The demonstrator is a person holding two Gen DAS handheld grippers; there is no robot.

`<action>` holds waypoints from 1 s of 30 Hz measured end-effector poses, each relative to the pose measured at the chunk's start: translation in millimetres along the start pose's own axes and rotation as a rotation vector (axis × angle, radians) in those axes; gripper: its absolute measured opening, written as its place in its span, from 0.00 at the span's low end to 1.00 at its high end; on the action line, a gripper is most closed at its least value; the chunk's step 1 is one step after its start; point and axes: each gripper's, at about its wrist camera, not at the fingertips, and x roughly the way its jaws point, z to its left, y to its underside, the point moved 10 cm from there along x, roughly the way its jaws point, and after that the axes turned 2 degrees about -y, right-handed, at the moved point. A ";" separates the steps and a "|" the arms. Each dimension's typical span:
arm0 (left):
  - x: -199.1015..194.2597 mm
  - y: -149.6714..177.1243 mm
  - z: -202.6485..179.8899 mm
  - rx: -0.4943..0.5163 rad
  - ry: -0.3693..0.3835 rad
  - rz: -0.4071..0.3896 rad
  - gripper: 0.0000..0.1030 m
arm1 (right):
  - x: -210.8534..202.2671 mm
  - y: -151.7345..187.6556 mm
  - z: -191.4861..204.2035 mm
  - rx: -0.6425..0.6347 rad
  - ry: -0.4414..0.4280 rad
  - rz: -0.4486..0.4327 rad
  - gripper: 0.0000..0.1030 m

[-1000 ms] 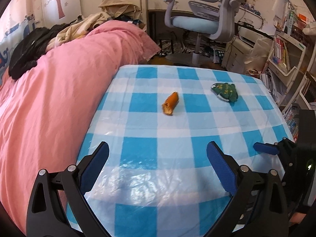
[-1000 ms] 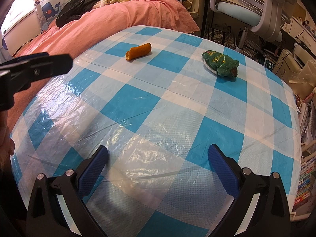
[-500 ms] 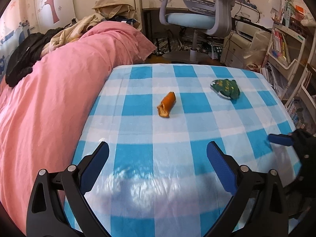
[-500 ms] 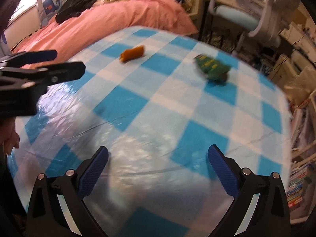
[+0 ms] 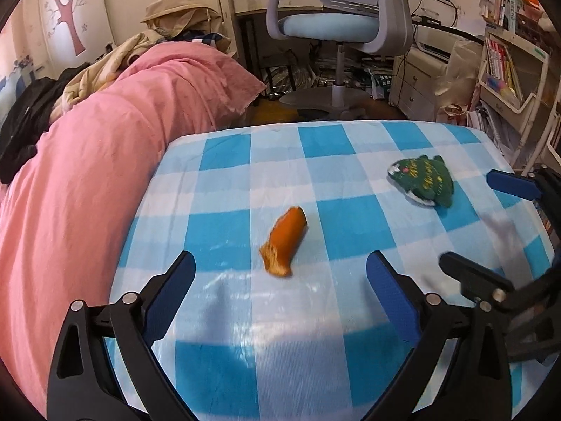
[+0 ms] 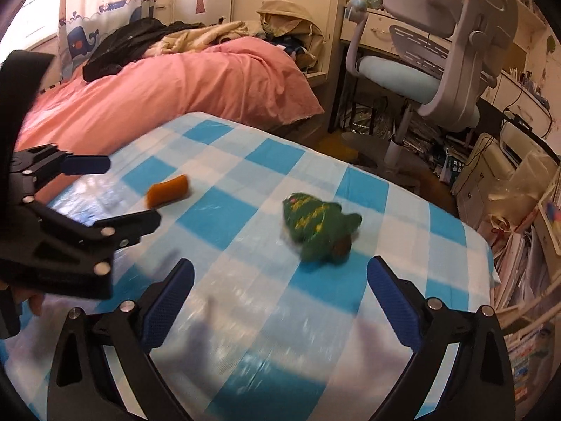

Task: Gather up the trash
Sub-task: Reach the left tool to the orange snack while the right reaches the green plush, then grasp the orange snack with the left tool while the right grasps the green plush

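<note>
An orange scrap of peel (image 5: 284, 242) lies on the blue-and-white checked tablecloth (image 5: 336, 315), just ahead of my open, empty left gripper (image 5: 280, 273). It also shows in the right wrist view (image 6: 167, 191). A crumpled green wrapper (image 5: 422, 179) lies to the right; in the right wrist view the wrapper (image 6: 317, 226) sits just ahead of my open, empty right gripper (image 6: 280, 280). The left gripper (image 6: 101, 189) appears at that view's left edge, the right gripper (image 5: 491, 231) at the left view's right edge.
A pink duvet (image 5: 87, 161) covers the bed along the table's left side. A grey and blue office chair (image 5: 336, 24) stands beyond the far edge. Bookshelves (image 5: 508, 70) and stacked papers (image 6: 526, 245) crowd the right side.
Both grippers have moved forward over the table. The peel and the wrapper now lie much closer to the fingertips. Both stay open.
</note>
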 end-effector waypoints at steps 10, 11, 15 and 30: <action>34.8 -6.8 -13.4 -0.016 0.095 0.069 0.55 | 22.9 -18.7 -14.3 0.019 0.025 0.007 0.92; 37.0 -5.5 -14.7 -0.017 0.104 0.076 0.47 | 25.0 -20.4 -14.4 0.015 0.029 0.008 0.92; 42.1 -10.0 -12.6 -0.029 0.123 0.063 0.21 | 35.6 -24.0 -15.8 0.024 0.026 0.031 0.90; 31.2 -14.1 -2.9 -0.099 0.208 0.042 0.17 | 28.8 -12.9 -9.8 0.115 -0.128 0.086 0.40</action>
